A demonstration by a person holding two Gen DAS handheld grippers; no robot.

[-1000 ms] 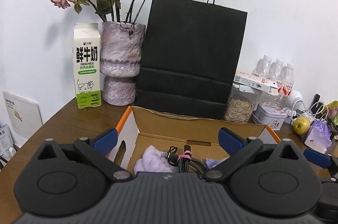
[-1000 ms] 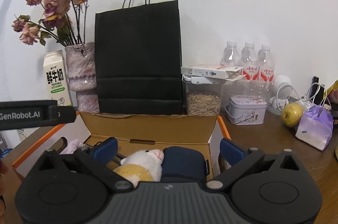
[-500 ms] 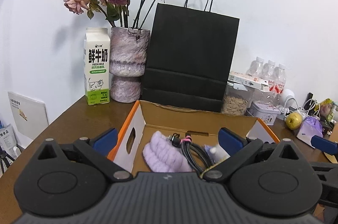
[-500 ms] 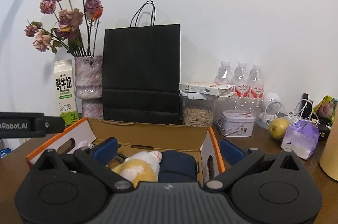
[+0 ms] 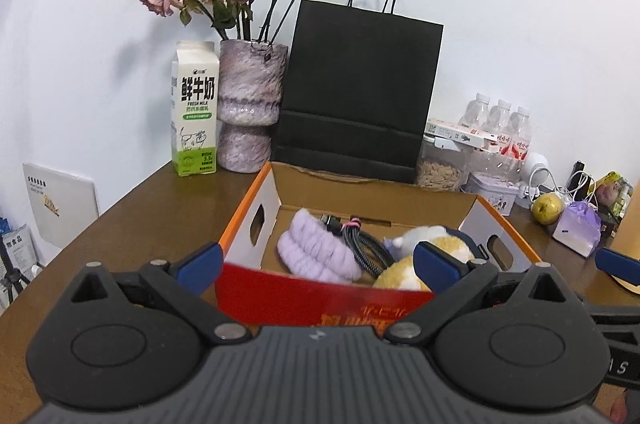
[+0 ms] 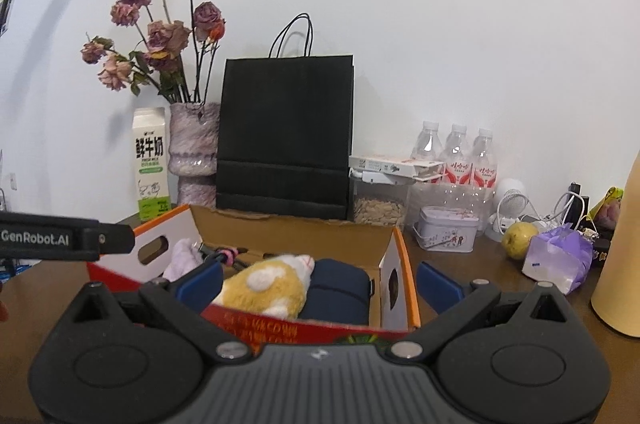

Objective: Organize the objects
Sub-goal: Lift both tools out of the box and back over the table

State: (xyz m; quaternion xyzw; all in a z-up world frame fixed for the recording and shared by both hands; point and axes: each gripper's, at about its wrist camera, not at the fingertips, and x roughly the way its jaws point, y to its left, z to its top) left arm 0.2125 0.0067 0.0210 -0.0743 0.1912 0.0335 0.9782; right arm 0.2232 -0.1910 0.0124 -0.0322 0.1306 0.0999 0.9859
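A: Taking the cardboard box as the marker and going left to right, what is already packed?

B: Inside it, against the left wall, lies a lilac knitted roll; right of that a coiled black cable with a pink tie; then a yellow and white plush toy; and hard against the right wall a navy pouch. I judge the sorting mostly done.

A: And what is left?

B: Right of the box, loose on the table, sit a small tin, a yellow-green fruit and a purple bag. Whether they belong in the box I cannot tell.

A: The claws?

B: The left gripper is spread wide with nothing between its fingers, hanging at the box's near wall. The right gripper is equally wide and empty, near the box's right front corner.

A: Do the views differ?

B: The left wrist view shows the whole roll and cable, plus white cards far left of the box. The right wrist view shows the pouch plainly and a tan cylinder at far right
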